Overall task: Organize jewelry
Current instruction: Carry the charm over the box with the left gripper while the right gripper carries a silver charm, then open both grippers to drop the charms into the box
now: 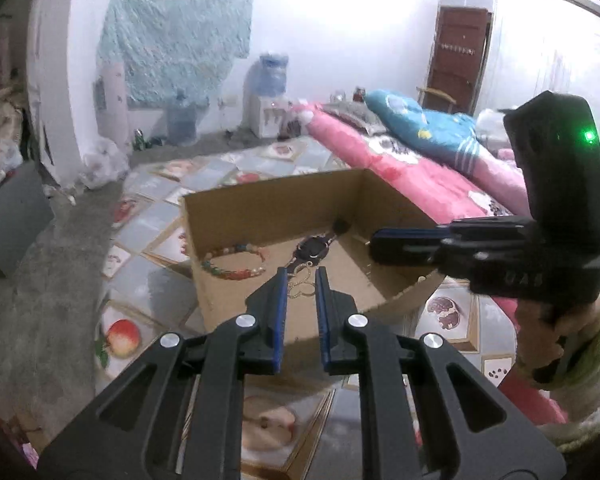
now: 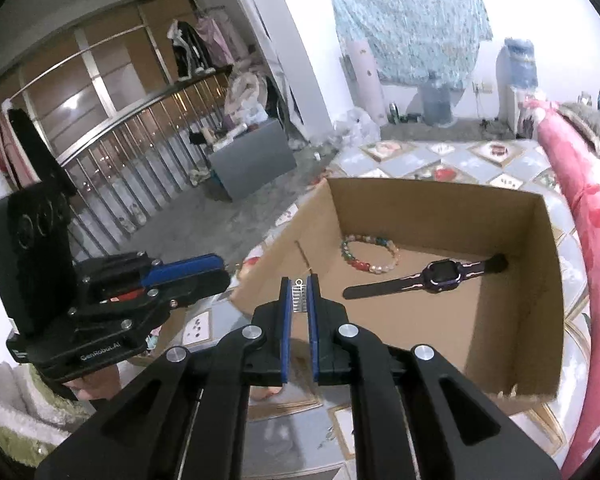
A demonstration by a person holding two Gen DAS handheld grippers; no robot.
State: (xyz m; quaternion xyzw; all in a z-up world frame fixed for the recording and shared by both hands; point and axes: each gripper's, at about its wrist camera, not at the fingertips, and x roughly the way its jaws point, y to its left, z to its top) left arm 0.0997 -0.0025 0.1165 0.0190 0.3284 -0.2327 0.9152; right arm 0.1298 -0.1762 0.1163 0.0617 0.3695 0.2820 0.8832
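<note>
Right wrist view: right gripper (image 2: 299, 300) pinches a small silver clip (image 2: 299, 298) above the box's near wall
Left gripper (image 1: 301, 280): fingers narrow, gold chain (image 1: 300, 280) dangling between them
Risk: thin pieces could slip out, missing the box
Cardboard box (image 2: 432, 204): holds beaded bracelet (image 2: 370, 254) and purple watch (image 2: 440, 274), apart

White walls (image 1: 340, 20), brown door (image 1: 458, 56), pink bedding (image 1: 412, 168)

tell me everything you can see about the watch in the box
The watch lies flat on the floor of the open cardboard box, strap stretched out straight. It has a squarish dark face with a purple-looking rim and a dark band with pale markings. It lies apart from the beaded bracelet. Neither gripper touches it.
</note>
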